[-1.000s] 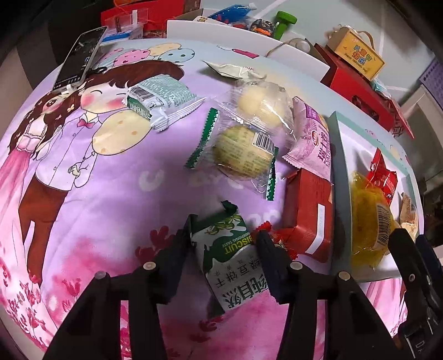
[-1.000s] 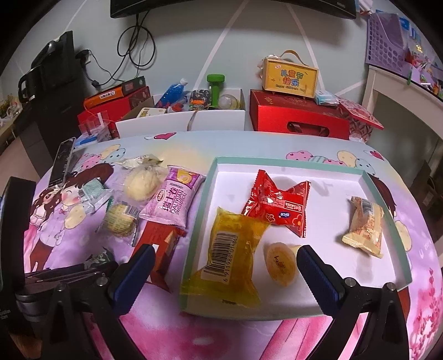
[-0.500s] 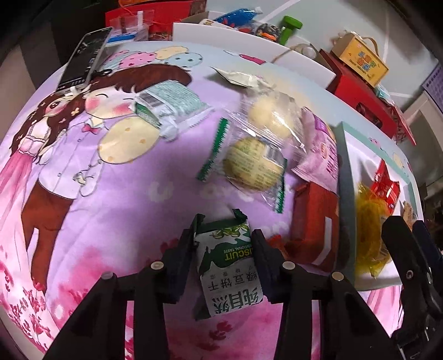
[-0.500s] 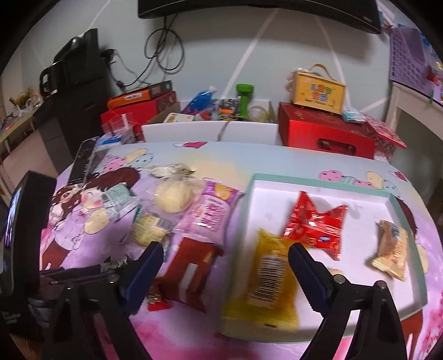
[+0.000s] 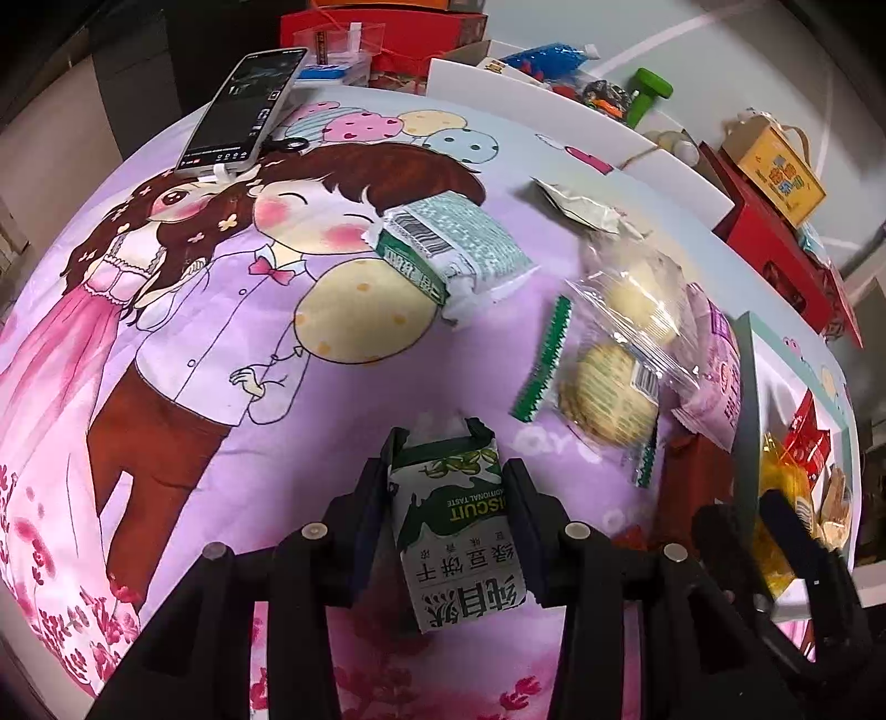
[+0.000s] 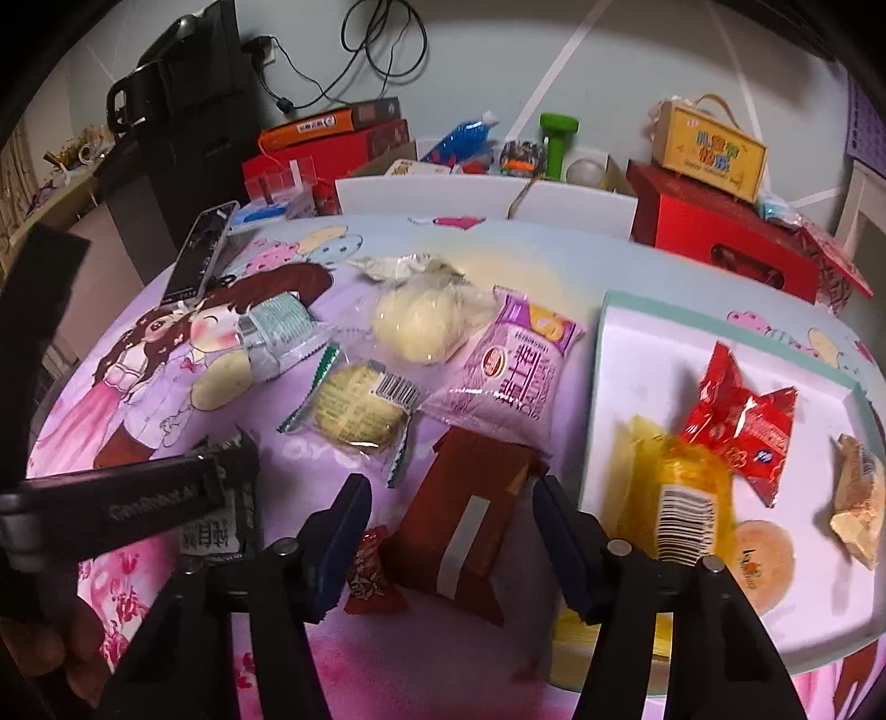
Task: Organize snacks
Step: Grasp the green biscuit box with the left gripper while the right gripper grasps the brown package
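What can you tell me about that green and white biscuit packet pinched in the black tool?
The green and white biscuit packet is a small glossy sealed pouch, dark green at its crimped far end, white towards the camera, printed with "BISCUIT" and large Chinese characters. It lies lengthwise between the jaws of the left gripper, which press on its two long sides. Below it is the purple cartoon tablecloth; whether it touches the cloth is unclear.

Wall: pale grey wall with thin white diagonal lines.
Cables: black cables hang down on it.
Furniture: dark cabinet at left, white furniture at right.
Table cover: purple cartoon cloth.
Light: dim, indoor.
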Demonstrator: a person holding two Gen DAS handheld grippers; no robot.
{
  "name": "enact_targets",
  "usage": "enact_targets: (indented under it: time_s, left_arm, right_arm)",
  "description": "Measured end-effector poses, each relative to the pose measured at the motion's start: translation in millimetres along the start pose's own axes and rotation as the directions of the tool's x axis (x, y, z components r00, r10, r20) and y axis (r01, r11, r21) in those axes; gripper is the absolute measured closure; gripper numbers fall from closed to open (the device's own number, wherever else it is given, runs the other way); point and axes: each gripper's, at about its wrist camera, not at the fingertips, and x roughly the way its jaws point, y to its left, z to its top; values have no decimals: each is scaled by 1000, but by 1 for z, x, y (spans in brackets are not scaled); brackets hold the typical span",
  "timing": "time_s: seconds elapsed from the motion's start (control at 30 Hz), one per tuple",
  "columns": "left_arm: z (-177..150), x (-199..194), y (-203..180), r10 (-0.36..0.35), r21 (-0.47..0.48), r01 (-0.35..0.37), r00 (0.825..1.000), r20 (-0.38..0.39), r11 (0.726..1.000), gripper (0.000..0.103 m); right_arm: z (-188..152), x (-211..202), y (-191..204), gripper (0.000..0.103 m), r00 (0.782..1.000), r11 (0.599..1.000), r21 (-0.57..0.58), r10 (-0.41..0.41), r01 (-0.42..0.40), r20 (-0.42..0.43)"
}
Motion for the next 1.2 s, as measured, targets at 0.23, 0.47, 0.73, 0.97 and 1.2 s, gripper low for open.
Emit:
enact_targets:
  time_s: [0.23, 0.47, 0.73, 0.97, 1.2]
  left_arm:
    - [0, -2, 1, 8, 0, -8, 1000, 2, 1000, 59]
    - [3, 2, 1, 9, 2, -9, 1000, 2, 1000, 59]
    - [3, 2, 1, 10, 4, -10, 1000, 1, 1000, 59]
    - [2, 2, 1, 11, 5, -11, 1000, 2, 1000, 59]
    - [3, 0, -2, 9, 19, -10, 1000, 15, 1000, 59]
  right_arm:
    - [1, 12, -5, 43, 999, 999, 21, -30, 31, -34]
    - [3, 16, -3, 46, 999, 1000, 10, -24, 25, -41]
    - [2, 18, -1, 53, 999, 1000, 21, 4, -3, -54]
    - [2, 18, 0, 57, 999, 1000, 20, -2, 3, -47]
    - [3, 13, -5, 60, 999, 999, 43, -2, 4, -35]
